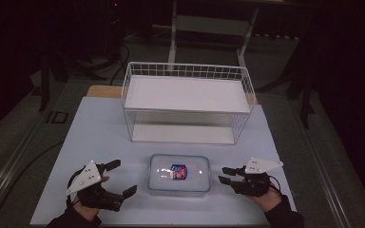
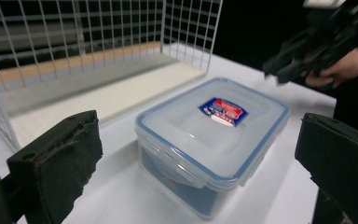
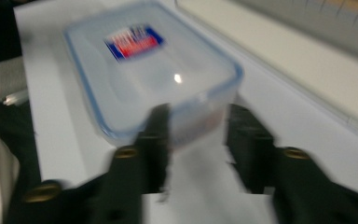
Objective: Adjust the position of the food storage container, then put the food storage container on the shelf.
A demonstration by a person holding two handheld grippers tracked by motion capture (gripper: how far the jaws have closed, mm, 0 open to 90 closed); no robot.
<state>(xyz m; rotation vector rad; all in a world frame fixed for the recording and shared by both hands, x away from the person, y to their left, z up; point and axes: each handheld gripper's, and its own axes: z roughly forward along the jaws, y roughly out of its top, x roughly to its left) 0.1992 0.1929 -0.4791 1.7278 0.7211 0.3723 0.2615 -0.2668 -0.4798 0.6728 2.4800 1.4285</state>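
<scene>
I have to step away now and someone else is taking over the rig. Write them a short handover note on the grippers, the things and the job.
Left gripper: jaws wide open, empty, left of the box.
Right gripper: jaws open, empty, at the box's right end, not touching it.
Clear rectangular plastic box with blue-rimmed lid: closed, on the white table between the grippers, in front of the white wire basket.
Done: nothing visible; the box is not gripped.
Left: probably grip the box from both ends and move it, perhaps to the basket.

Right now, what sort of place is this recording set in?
Probably a lab or recording workspace, not a home: a white table in a dark room, holding just a white wire basket and a lidded plastic container, with metal frame legs behind.
</scene>
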